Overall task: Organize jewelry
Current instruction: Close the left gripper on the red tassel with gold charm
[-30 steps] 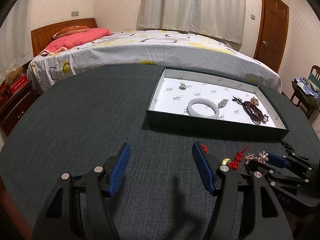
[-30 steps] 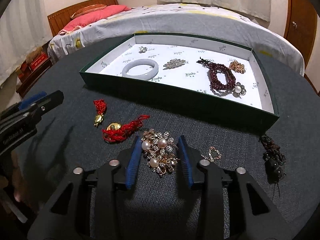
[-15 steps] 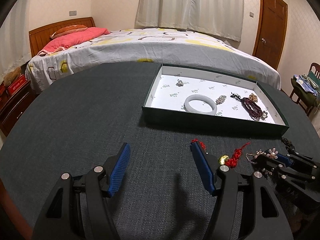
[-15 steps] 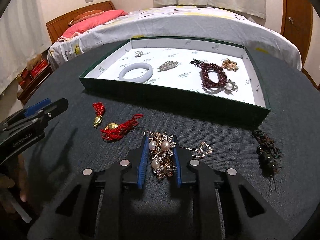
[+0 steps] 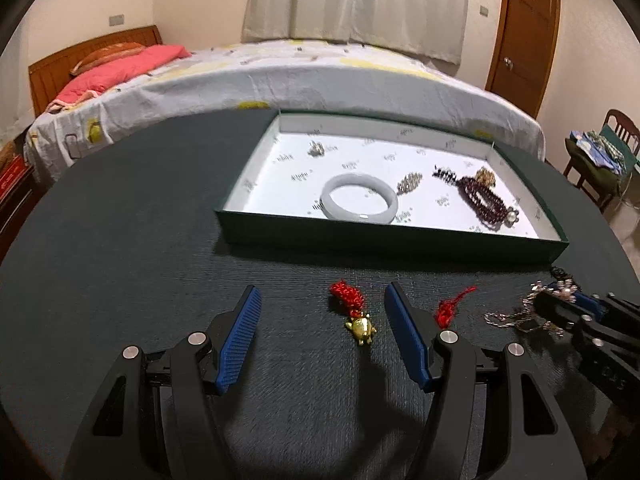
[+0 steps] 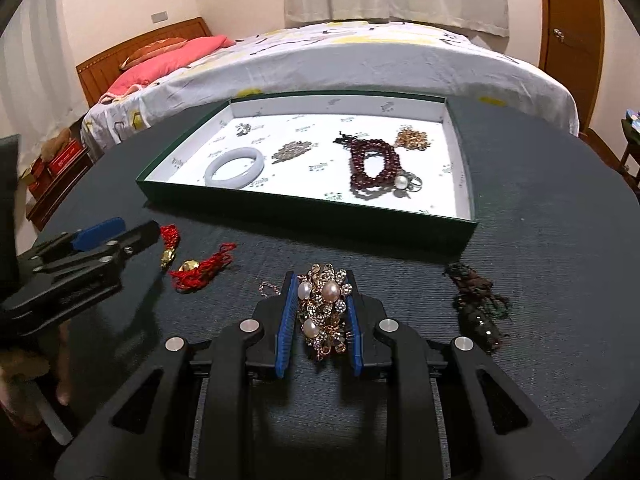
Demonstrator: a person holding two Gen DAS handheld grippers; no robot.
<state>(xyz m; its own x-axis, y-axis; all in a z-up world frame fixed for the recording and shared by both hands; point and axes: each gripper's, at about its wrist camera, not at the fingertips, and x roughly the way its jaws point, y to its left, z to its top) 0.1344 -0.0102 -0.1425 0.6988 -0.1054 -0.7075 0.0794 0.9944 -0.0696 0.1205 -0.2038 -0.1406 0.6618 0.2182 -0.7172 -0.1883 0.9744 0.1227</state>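
My right gripper (image 6: 320, 280) is shut on a gold brooch with pearls (image 6: 324, 312), low over the dark table; its thin chain (image 6: 269, 289) trails to the left. My left gripper (image 5: 322, 292) stands open, and a gold turtle charm on a red tassel (image 5: 360, 326) lies on the table between its fingers, touching neither. A second red tassel with a gold charm (image 6: 200, 270) lies between the two grippers. Behind them a green tray (image 5: 380, 240) with a white lining holds a white bangle (image 5: 360, 198), a dark red bead bracelet (image 5: 482, 200) and small brooches.
A dark beaded piece (image 6: 476, 304) lies on the table right of my right gripper. The round table (image 5: 120, 220) is covered in dark cloth. A bed (image 5: 320, 76) stands just behind it, a chair (image 5: 604, 148) at the far right. A person's hand (image 6: 60, 380) shows at the lower left.
The right gripper's jaws closed onto the pearl brooch and drew it back a little. The left gripper moved right, so the turtle charm now lies between its open fingers.
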